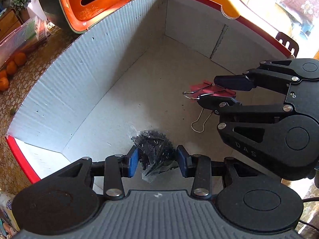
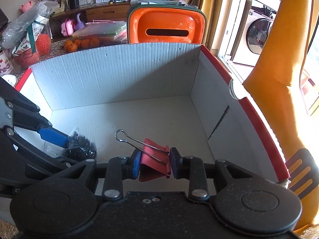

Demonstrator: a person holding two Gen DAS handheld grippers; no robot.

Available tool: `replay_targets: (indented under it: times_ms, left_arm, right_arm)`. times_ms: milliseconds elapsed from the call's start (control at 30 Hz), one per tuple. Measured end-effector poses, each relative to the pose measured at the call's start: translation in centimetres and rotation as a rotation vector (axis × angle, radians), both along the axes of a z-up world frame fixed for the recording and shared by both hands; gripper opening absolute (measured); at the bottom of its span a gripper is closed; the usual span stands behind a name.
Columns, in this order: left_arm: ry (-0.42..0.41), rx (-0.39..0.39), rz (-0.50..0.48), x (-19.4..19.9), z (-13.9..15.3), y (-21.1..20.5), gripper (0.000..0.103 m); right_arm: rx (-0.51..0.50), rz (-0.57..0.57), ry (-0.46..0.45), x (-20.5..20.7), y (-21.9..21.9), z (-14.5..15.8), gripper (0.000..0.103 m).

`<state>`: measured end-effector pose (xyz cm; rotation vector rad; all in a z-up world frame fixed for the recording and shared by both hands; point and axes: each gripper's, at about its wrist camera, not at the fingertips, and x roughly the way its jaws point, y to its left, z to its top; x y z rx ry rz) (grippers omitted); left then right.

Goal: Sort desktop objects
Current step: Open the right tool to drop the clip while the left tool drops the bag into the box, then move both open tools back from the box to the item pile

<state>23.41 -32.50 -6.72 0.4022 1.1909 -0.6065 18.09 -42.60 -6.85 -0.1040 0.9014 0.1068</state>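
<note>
A white cardboard box [image 1: 83, 75] with a red outer edge fills both views; it also shows in the right wrist view [image 2: 119, 79]. My left gripper [image 1: 157, 159] is shut on a small clear bag of black pieces [image 1: 153, 149], held just above the box floor near its front. The bag also shows in the right wrist view [image 2: 81, 147]. My right gripper [image 2: 154, 164] is shut on a red binder clip [image 2: 154, 159] with wire handles, inside the box. In the left wrist view the right gripper [image 1: 217, 90] and clip [image 1: 217, 91] are at the right.
An orange bin [image 2: 167, 29] with a slot stands behind the box. Oranges [image 2: 81, 43], plastic folders [image 2: 99, 29] and bagged items [image 2: 30, 25] lie on the table at the left. A yellow chair [image 2: 279, 59] stands at the right.
</note>
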Motion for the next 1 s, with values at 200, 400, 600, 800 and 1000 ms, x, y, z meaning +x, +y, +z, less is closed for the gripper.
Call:
replay_targets:
  times_ms: [200,400,600,800,1000]
  left_arm:
    - [0.004,-0.017,-0.003,-0.2,0.3,0.2,0.05]
    - [-0.039,-0.053,0.006,-1.1,1.4,1.1,0.055]
    - [-0.094,-0.14,0.035,-2.1,3.2,2.6,0.055]
    - [-0.178,-0.198,0.046,-3.9,5.3,4.2,0.055]
    - [-0.253,-0.223,0.066,-5.9,7.3,5.9,0.055]
  right_arm:
    - [-0.004,0.01,0.018,0.0,0.0,0.1,0.034]
    - [0.018,0.006,0.012,-0.3,-0.2,0.9,0.038]
    - [0.037,0.01,-0.014,-1.5,-0.5,2.1,0.049]
    - [0.045,0.025,-0.067,-3.5,-0.3,4.1,0.052]
    - [0.068,0.036,-0.111,-5.4,0.3,5.7,0.056]
